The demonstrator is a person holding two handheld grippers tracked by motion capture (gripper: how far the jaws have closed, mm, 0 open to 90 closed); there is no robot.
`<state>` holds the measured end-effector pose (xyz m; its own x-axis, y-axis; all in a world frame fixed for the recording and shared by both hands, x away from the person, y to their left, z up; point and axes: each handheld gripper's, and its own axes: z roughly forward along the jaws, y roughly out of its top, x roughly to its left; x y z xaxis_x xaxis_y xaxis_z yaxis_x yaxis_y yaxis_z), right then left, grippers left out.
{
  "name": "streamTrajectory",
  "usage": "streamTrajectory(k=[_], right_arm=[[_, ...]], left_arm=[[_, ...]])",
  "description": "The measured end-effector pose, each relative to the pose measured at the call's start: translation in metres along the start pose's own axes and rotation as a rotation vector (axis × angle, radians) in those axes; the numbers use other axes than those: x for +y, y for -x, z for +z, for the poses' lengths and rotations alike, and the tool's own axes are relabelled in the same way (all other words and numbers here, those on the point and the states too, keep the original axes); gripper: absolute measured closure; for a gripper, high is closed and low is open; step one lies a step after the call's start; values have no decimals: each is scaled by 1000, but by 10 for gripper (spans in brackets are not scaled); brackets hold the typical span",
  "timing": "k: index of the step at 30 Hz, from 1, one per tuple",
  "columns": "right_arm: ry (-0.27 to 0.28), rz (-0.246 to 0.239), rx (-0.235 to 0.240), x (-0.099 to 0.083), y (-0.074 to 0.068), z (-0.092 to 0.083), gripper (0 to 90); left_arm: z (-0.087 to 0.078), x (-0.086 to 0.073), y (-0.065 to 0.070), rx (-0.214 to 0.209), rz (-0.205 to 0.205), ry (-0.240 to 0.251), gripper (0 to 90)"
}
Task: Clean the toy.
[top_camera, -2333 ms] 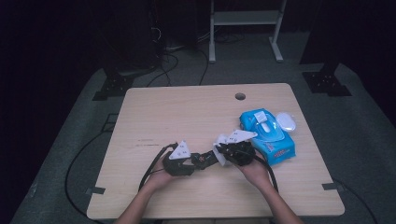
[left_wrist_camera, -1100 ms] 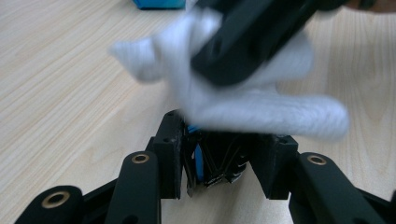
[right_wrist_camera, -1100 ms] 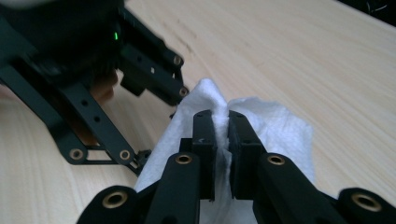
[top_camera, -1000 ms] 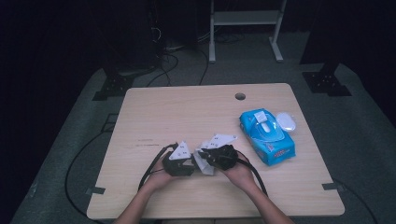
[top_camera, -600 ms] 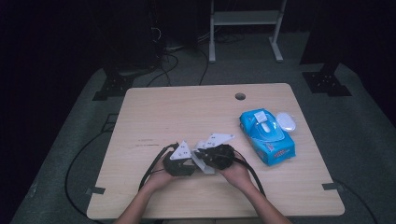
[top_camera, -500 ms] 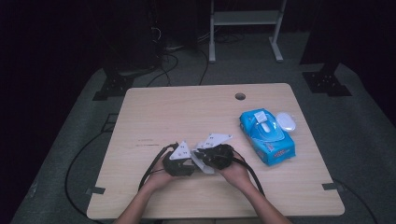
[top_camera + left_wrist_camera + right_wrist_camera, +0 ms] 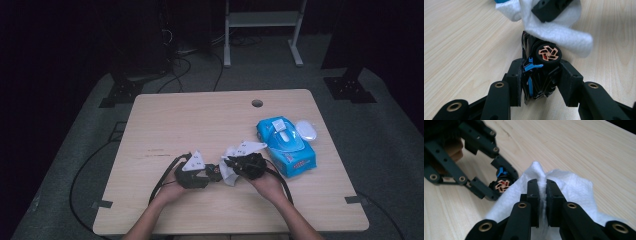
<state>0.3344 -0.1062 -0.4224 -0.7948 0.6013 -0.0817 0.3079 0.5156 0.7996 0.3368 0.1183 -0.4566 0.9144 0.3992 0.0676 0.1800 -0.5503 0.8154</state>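
White wipe (image 7: 574, 187) pinched by right gripper (image 7: 545, 187); left gripper (image 7: 541, 75) clamps toy car (image 7: 541, 67).

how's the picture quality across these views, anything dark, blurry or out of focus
High view: dim overall, the floor and surroundings nearly black, only the table lit, the blue wipe pack standing out. Left gripper view: bright and even, the toy car fairly sharp, the white wipe soft at the top. Right gripper view: well lit, the wipe sharp at the right gripper, the left gripper blurred.

A black toy car (image 7: 537, 75) with blue accents and copper-coloured wheel spokes, a white wipe (image 7: 571, 185), a blue wipe pack (image 7: 286, 145), a pale wood-grain table (image 7: 200, 120).
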Motion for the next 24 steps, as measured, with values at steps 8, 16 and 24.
streamTrajectory(k=[8, 16, 24], right_arm=[[-3, 94, -98, -16, 33, -21, 823], [17, 96, -26, -14, 24, -16, 822], [18, 105, -49, -16, 29, -18, 821]], left_arm=[[-1, 0, 0, 1, 5, -4, 585], [2, 4, 0, 10, -21, 1, 532], [0, 5, 0, 18, -11, 3, 569]])
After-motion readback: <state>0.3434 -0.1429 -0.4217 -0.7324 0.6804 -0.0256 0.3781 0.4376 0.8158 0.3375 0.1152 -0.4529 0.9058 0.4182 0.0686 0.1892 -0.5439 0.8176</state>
